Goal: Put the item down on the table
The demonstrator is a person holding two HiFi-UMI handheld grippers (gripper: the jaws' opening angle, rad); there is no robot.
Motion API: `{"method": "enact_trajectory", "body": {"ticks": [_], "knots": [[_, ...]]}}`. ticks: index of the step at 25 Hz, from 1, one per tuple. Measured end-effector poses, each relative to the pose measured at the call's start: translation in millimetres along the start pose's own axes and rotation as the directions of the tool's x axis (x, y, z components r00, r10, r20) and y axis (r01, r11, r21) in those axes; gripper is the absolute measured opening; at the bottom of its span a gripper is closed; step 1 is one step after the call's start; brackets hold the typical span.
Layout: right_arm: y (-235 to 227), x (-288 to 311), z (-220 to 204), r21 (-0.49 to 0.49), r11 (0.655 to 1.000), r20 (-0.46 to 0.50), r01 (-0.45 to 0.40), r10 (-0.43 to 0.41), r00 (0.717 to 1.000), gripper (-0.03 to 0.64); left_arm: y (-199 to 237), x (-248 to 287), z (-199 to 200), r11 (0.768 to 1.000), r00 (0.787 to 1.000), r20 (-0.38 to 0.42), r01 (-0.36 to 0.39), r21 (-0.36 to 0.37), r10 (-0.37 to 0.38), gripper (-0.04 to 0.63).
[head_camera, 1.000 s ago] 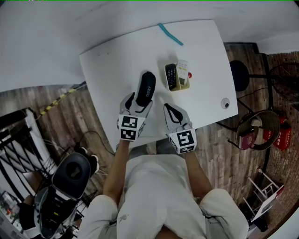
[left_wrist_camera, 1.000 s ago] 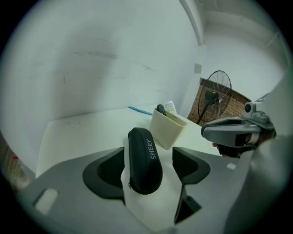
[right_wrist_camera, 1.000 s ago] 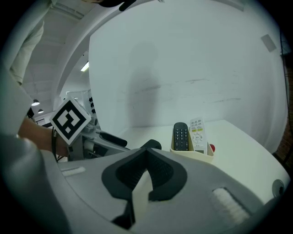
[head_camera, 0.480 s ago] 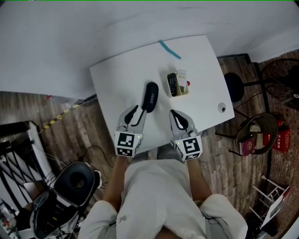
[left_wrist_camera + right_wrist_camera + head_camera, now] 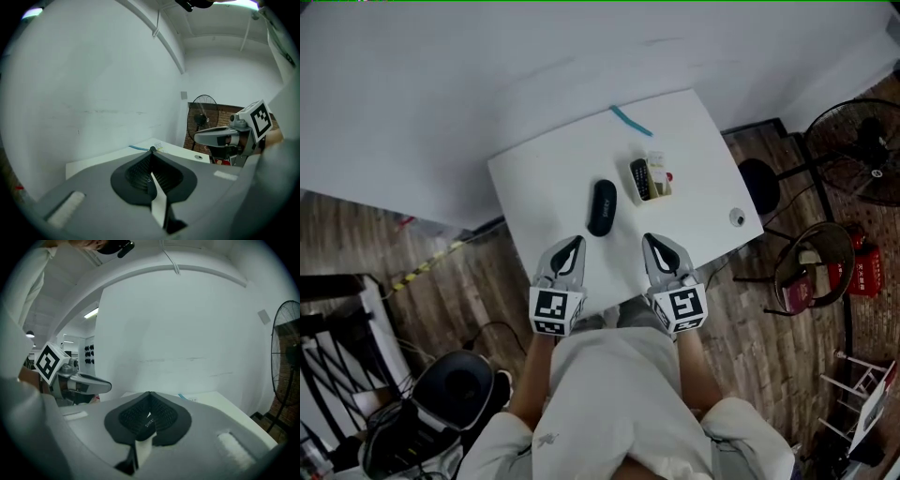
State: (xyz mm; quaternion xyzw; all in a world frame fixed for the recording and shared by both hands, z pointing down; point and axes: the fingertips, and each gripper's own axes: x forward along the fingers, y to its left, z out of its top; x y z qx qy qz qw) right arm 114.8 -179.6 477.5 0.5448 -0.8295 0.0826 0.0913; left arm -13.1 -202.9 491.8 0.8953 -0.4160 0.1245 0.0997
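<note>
Left gripper [image 5: 573, 244] hovers over the near edge of the white table [image 5: 534, 178], jaws pressed together with nothing between them, the pads meeting in one seam in its own view [image 5: 151, 151]. Just beyond it, clear of both grippers, lies the dark oblong item [image 5: 601, 206]: black, smooth, rounded at both ends, flat on the tabletop with its long side running near to far and a small pale mark on top, too tiny to read. To the right, the right gripper [image 5: 653, 242] hangs level with the left one, jaws likewise closed and empty [image 5: 149, 394]. The tabletop is plain white. A thin teal strip [image 5: 630, 120] lies at its far edge, a small tray [image 5: 652, 178] with a dark slab and pale packets sits right of the item, and a little round object [image 5: 737, 217] rests near the right edge. A white wall stands behind the table, and the floor is wood plank. A black chair [image 5: 455, 384] shows at near left, a dark stool [image 5: 759, 186] beside the table's right edge, and a standing fan [image 5: 862, 150] at far right.
</note>
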Motion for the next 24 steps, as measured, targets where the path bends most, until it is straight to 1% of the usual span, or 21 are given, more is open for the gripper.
{"method": "enact_trajectory", "body": {"ticks": [7,14,24], "knots": [[12.7,-18.3,-0.8,0.012,0.999,0.018,0.036,-0.037,0.999,0.003,-10.8,-11.7,2.3,0.999,0.999,0.027,0.036,0.031,-0.037,0.012],[21.0,-26.4,3.7,-0.003,0.998,0.034,0.060,-0.060,0.998,0.003,-17.0,-20.2,-1.6,0.997,0.997,0.038,0.065,0.039,-0.067,0.012],[43.0,-23.9,13.1,-0.019,0.997,0.042,0.076,-0.075,0.996,0.003,-10.8,-33.0,3.2,0.996,0.994,0.062,0.087,0.037,-0.089,0.012]]}}
